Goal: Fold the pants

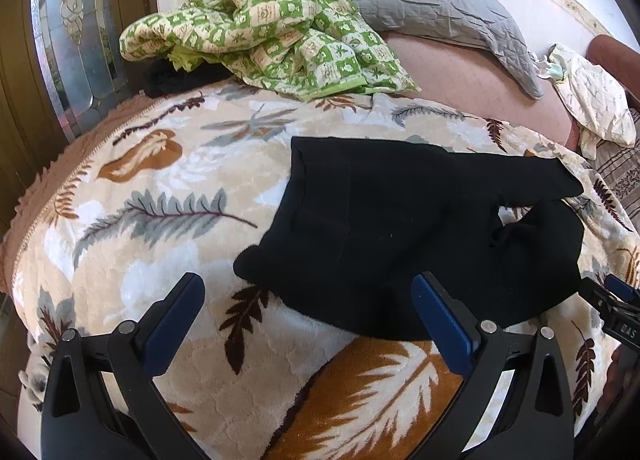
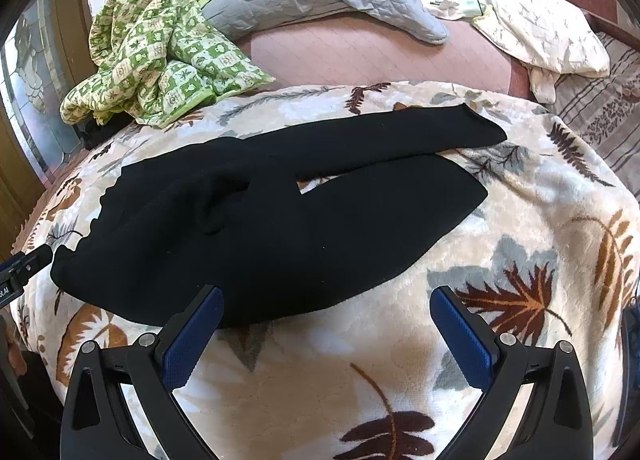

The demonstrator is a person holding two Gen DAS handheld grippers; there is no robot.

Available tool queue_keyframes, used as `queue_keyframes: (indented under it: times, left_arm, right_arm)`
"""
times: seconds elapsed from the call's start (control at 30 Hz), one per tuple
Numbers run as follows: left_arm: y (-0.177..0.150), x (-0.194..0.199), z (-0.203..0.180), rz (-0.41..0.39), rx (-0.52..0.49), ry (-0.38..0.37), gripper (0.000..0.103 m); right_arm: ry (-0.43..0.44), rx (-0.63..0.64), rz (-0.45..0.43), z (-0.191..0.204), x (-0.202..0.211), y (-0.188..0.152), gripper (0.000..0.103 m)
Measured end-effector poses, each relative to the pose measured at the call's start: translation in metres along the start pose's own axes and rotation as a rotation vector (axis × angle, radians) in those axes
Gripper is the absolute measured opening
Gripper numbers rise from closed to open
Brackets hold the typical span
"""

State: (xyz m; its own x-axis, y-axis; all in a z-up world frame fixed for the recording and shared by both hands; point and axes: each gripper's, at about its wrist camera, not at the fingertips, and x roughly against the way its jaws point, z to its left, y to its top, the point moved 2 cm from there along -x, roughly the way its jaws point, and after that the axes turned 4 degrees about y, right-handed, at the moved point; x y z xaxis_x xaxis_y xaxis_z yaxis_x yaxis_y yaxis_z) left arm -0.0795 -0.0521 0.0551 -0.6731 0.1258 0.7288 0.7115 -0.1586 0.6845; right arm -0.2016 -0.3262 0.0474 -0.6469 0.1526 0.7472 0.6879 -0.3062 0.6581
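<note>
Black pants on leaf-print blanket

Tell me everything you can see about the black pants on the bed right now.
The black pants are plain, matte and soft-looking, maybe knit or fleece. They lie spread flat on the leaf-print blanket, not yet folded. The waist end, with a slightly wavy edge, sits to the left in the right wrist view; both legs run off to the right, nearly together, a sliver of blanket showing between them. Some bunching sits near the crotch. Neither open gripper grips them.
</note>
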Motion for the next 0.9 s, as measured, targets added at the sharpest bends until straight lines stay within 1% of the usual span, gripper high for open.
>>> queue_keyframes:
  times: [0.07, 0.23, 0.33, 0.47, 0.53, 0.6, 0.67, 0.73, 0.77, 0.8, 0.83, 0.87, 0.9]
  left_arm:
    - [-0.006, -0.004, 0.007, 0.023, 0.028, -0.026, 0.103]
    - [-0.018, -0.024, 0.029, 0.093, 0.169, -0.069, 0.103]
    - [-0.018, -0.032, 0.031, 0.099, 0.224, -0.109, 0.103]
    - [-0.014, -0.042, 0.023, 0.098, 0.241, -0.143, 0.103]
    - [-0.012, -0.051, 0.018, 0.117, 0.245, -0.155, 0.103]
    - [-0.012, -0.058, 0.016, 0.133, 0.26, -0.176, 0.103]
    - [-0.01, -0.062, 0.013, 0.119, 0.259, -0.17, 0.103]
    - [-0.007, -0.066, 0.01, 0.119, 0.247, -0.178, 0.103]
    - [-0.006, -0.068, 0.009, 0.118, 0.246, -0.173, 0.097]
    - [-0.004, -0.068, 0.008, 0.112, 0.243, -0.167, 0.091]
    - [-0.003, -0.07, 0.007, 0.113, 0.236, -0.163, 0.07]
    - [-0.003, -0.071, 0.007, 0.118, 0.231, -0.157, 0.045]
    - [-0.002, -0.074, 0.007, 0.125, 0.23, -0.144, 0.033]
  right_arm:
    - [-0.004, -0.009, 0.007, -0.005, -0.002, 0.0, 0.103]
    - [-0.021, -0.049, 0.013, -0.025, -0.008, -0.001, 0.103]
    - [-0.015, -0.095, 0.01, -0.04, -0.013, -0.002, 0.103]
    - [0.001, -0.167, 0.012, -0.06, -0.024, 0.001, 0.102]
    - [0.009, -0.201, 0.012, -0.069, -0.03, 0.005, 0.102]
    - [0.043, -0.249, 0.012, -0.079, -0.038, 0.008, 0.102]
    - [0.083, -0.302, 0.011, -0.088, -0.047, 0.011, 0.102]
    - [0.108, -0.351, -0.002, -0.096, -0.057, 0.016, 0.099]
    - [0.107, -0.358, -0.013, -0.098, -0.06, 0.018, 0.097]
    - [0.101, -0.361, -0.025, -0.099, -0.063, 0.022, 0.093]
    - [0.092, -0.361, -0.029, -0.1, -0.067, 0.026, 0.09]
    - [0.086, -0.36, -0.034, -0.1, -0.069, 0.03, 0.083]
    - [0.074, -0.355, -0.043, -0.101, -0.072, 0.033, 0.069]
